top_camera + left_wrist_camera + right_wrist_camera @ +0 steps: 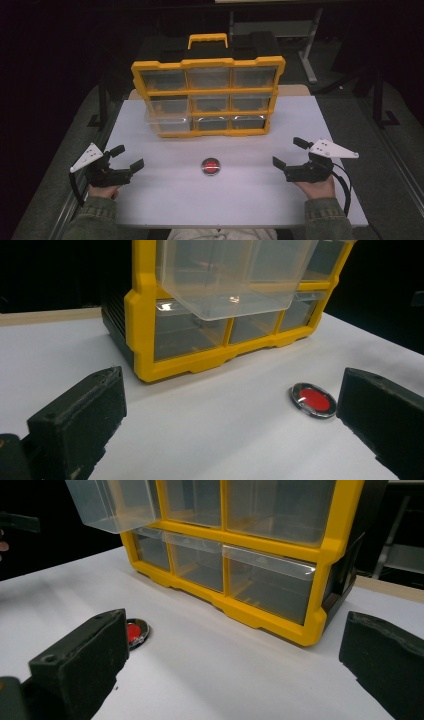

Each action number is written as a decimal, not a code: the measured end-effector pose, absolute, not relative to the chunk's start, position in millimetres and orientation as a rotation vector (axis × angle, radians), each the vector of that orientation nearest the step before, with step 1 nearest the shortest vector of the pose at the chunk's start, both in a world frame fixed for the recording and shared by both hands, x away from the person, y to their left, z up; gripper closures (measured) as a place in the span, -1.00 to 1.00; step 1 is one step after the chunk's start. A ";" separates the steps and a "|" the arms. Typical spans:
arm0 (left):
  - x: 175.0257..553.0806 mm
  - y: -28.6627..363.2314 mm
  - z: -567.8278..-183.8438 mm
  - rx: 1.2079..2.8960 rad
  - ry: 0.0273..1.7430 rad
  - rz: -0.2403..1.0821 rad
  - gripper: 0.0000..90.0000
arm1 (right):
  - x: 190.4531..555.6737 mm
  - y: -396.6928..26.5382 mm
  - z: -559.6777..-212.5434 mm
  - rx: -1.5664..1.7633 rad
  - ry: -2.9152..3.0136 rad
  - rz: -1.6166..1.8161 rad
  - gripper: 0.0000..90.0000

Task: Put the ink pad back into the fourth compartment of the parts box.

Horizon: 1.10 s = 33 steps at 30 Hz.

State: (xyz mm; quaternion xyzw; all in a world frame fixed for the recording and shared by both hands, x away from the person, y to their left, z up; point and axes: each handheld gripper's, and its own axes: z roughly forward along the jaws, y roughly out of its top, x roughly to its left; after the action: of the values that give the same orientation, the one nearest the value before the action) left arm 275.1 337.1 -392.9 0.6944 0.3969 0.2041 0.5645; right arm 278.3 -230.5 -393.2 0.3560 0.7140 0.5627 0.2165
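Both tools rest low over the white desk (240, 200) with jaws spread wide and nothing between them: the left tool (127, 158) at the near left, the right tool (289, 154) at the near right. Between them a small round red disc with a silvery rim (210, 166) lies flat on the desk. Farther back stands a yellow drawer organiser (207, 95); its clear middle-left drawer (225, 277) is pulled partway out.
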 end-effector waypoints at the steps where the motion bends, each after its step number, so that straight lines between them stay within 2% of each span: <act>1: 275.1 337.1 -393.0 1.632 0.937 0.480 -1.00 | 278.3 -230.4 -393.2 0.985 1.979 1.560 -1.00; 16: 276.1 343.0 -394.3 1.620 0.975 0.503 -1.00 | 279.7 -225.0 -390.7 0.996 2.018 1.534 -1.00; 33: 275.9 342.6 -395.4 1.630 0.972 0.511 -1.00 | 291.9 -204.8 -365.2 0.935 2.108 1.501 -1.00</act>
State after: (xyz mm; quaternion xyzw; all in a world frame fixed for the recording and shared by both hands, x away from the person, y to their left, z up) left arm 275.9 342.6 -395.4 0.6900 0.4115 0.2162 0.5549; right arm 291.9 -204.8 -365.2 0.3334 0.7515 0.5351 0.1941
